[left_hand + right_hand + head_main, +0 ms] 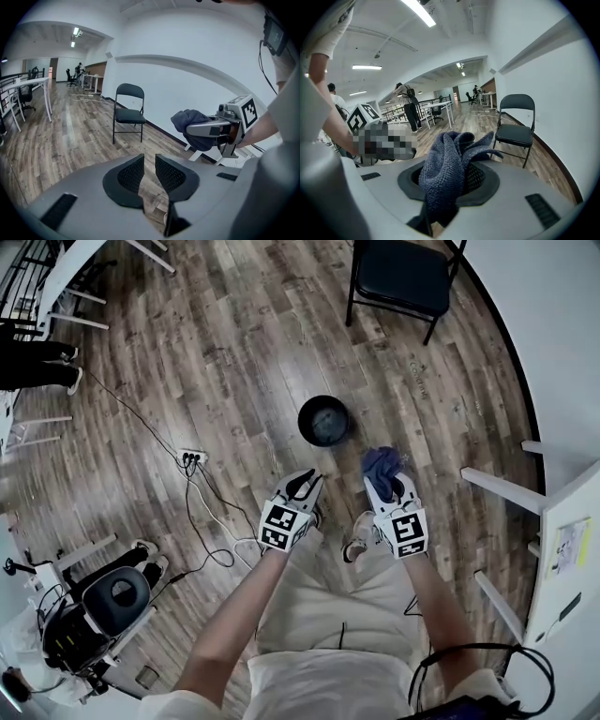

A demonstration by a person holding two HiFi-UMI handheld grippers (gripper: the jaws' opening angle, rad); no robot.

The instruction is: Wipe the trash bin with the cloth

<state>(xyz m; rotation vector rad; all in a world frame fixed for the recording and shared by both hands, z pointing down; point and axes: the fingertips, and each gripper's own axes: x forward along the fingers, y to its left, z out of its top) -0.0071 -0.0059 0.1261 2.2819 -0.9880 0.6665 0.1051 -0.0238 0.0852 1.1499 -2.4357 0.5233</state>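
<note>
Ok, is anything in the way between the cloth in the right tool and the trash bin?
Nothing visible does. The cloth is clamped in the right tool, and only bare floor shows between it and the trash bin. The cables lie off to the left.

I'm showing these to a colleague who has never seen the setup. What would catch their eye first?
Most striking is the crumpled blue cloth clamped in the right gripper, bunched above its jaws. Just ahead on the wood floor stands the round black trash bin, open-topped, while the left gripper hangs empty beside the right, jaws slightly apart. A black folding chair stands further off.
</note>
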